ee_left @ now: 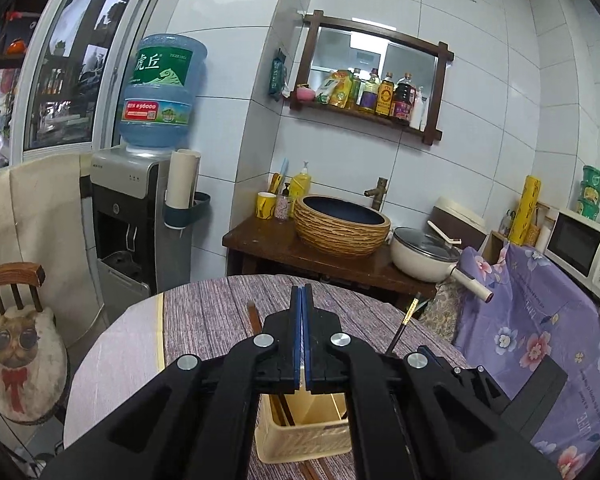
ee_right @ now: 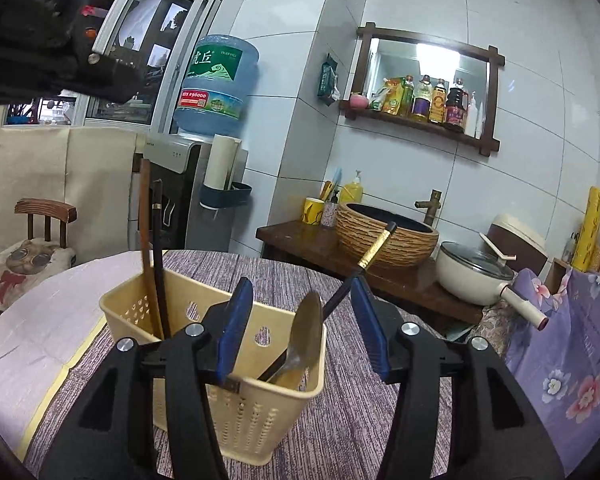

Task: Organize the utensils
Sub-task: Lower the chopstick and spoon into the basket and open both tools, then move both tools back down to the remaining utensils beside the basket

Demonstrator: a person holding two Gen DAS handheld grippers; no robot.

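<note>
1. Left hand-held gripper point(ee_left: 302, 292) staying closed tight, blue pads together, holding nothing.
2. Right hand-held gripper point(ee_right: 302, 304) standing open above the yellow basket point(ee_right: 236, 404), pads touching nothing.
3. Sitting on the round desk point(ee_right: 44, 320), holding a spoon point(ee_right: 302, 336) and a black chopstick point(ee_right: 364, 268) leaning right.
4. Standing up in the far-left corner: two more chopsticks point(ee_right: 150, 248).

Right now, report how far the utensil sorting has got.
Done: the yellow utensil basket on the round table holds a brown chopstick and a black chopstick on one side, a metal spoon and a gold-banded black chopstick on the other. In hand: nothing; the right gripper is open, the left gripper shut and empty. Left: no loose utensils visible.
</note>
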